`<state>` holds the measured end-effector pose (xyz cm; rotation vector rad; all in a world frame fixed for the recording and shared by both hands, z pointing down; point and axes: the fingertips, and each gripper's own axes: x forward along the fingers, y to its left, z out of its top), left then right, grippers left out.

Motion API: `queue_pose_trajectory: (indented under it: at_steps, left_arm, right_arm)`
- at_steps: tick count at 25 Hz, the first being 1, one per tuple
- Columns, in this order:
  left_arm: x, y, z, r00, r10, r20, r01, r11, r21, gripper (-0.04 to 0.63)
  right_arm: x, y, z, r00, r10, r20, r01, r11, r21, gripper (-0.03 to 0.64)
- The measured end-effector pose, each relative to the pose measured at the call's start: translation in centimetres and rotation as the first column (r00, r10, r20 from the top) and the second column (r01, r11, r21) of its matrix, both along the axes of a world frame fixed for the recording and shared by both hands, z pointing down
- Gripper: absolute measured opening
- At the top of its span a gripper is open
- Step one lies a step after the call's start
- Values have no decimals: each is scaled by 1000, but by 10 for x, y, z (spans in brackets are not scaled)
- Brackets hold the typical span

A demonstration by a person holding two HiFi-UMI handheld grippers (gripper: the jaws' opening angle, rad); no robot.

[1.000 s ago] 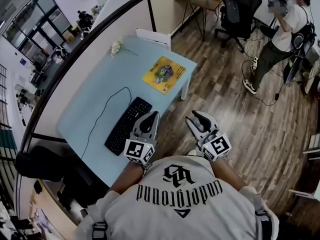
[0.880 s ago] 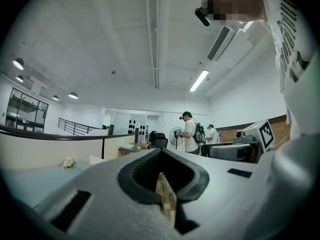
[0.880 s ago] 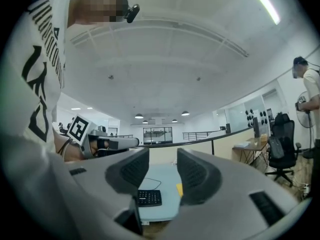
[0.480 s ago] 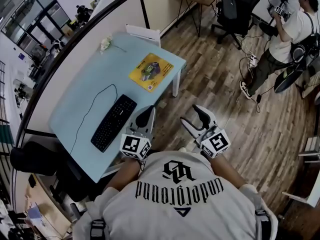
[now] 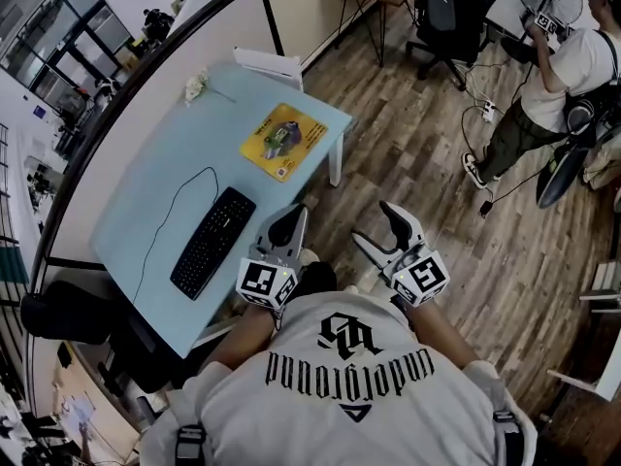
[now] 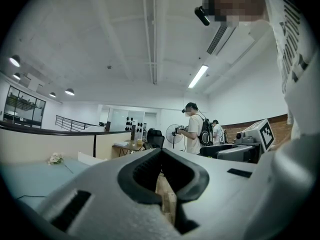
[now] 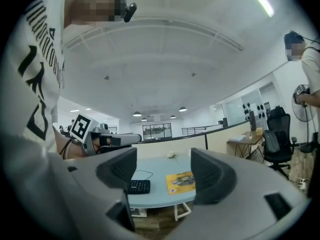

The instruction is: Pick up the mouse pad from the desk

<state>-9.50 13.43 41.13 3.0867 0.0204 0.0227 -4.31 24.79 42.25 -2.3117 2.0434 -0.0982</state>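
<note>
Shifting up and left across the head view, the desk (image 5: 160, 216) keeps the mouse pad (image 5: 283, 141) flat near its far end, well apart from both tools, while the right gripper (image 5: 378, 229) has just been opening its empty jaws and the left gripper (image 5: 290, 223) holds its jaws together, so the reach looks barely begun.

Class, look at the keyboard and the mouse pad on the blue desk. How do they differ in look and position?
The keyboard is black, while the mouse pad is yellow with a printed picture. The keyboard is long and narrow, but the mouse pad is nearly square. The keyboard lies nearer the person, and the mouse pad lies by the desk's far corner. Both lie flat on the desk.
</note>
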Motion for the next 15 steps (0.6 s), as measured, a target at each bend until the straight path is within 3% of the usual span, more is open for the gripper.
queue_pose_trajectory:
  at_steps: [9, 15]
  left_arm:
    - [53, -11, 0, 998, 61, -14, -62, 998, -26, 8]
    - [85, -50, 3, 998, 55, -15, -56, 998, -29, 8]
  right_arm:
    - [38, -14, 2, 999, 36, -13, -36, 999, -25, 348]
    - [68, -54, 5, 999, 34, -14, -34, 999, -32, 350]
